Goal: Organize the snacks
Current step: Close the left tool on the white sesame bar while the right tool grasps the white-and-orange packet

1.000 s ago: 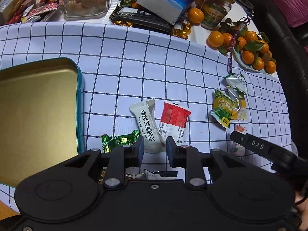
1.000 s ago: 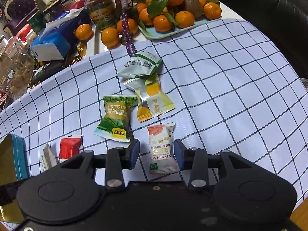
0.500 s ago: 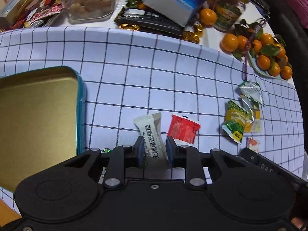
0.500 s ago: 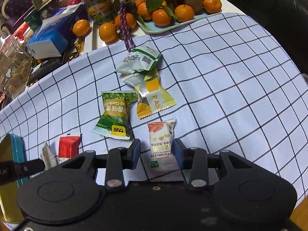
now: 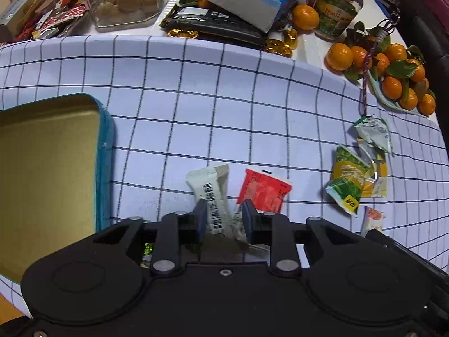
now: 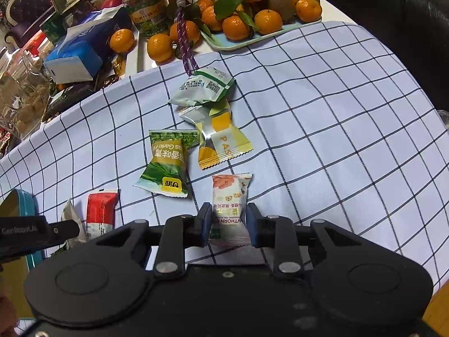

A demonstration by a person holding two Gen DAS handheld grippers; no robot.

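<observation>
1. Closing now, the jaws of our right gripper [image 6: 228,223] come in on the orange snack packet [image 6: 230,196], which lies between them on the checked cloth [image 6: 322,129]; a second ago they stood clearly wider around the same packet. The pads look at its edges, but we cannot tell if they press already.
2. Our left gripper [image 5: 223,220] has the white snack bar [image 5: 212,196] between its jaws, and the jaws are opening a little. A second ago the bar lay flat ahead of the fingers; now its near end looks tilted up between them. We cannot tell if it is really held.
3. Just beside the white bar lies the red packet [image 5: 263,192], touching or nearly touching the right-side finger.
4. Further out, the green packet [image 6: 165,165], the yellow packet [image 6: 221,146] and the pale green packet [image 6: 203,90] lie near one another, not yet collected.
5. The open tin [image 5: 105,151] sits close on the left of the white bar, with nothing visible in it.
6. We judge both hands are at the picking step; the tin is probably the goal, and the task is at its beginning.
</observation>
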